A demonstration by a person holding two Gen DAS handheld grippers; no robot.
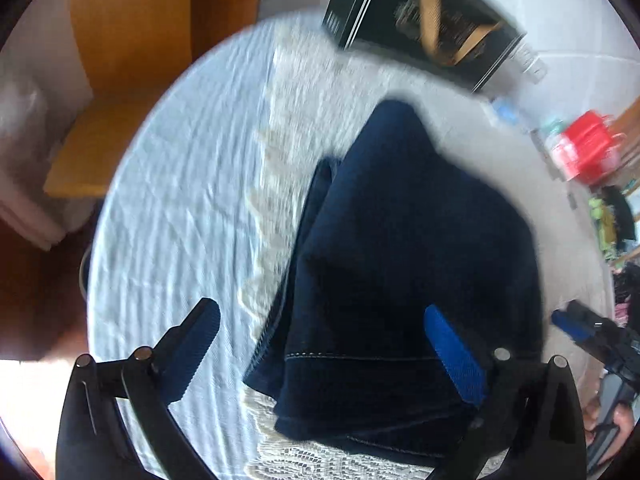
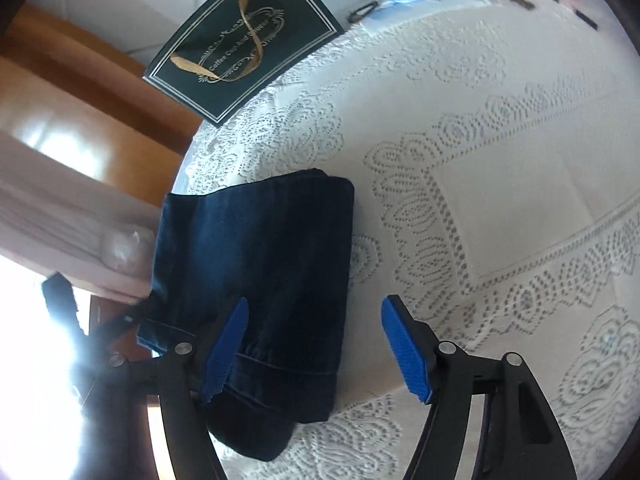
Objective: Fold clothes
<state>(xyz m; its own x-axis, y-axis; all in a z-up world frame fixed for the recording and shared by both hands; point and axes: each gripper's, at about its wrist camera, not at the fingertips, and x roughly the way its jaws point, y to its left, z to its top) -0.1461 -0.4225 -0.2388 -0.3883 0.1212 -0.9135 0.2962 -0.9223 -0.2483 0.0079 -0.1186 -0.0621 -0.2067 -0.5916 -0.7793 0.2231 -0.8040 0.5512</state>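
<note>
Dark blue jeans [image 1: 404, 260] lie folded into a compact stack on a round table with a white lace cloth [image 1: 192, 200]. My left gripper [image 1: 324, 344] is open above the near end of the stack, one pad over the denim and the other over the cloth. The jeans also show in the right wrist view [image 2: 260, 264], at the table's left edge. My right gripper [image 2: 314, 348] is open, its left pad over the stack's near hem, its right pad over bare lace [image 2: 500, 208]. Neither gripper holds anything. The right gripper also shows in the left wrist view [image 1: 580, 328].
A black box with gold print [image 2: 244, 44] lies at the table's far edge. Small items and a red packet [image 1: 584, 148] sit at the far right. Wooden chairs [image 1: 92, 148] stand beyond the left edge.
</note>
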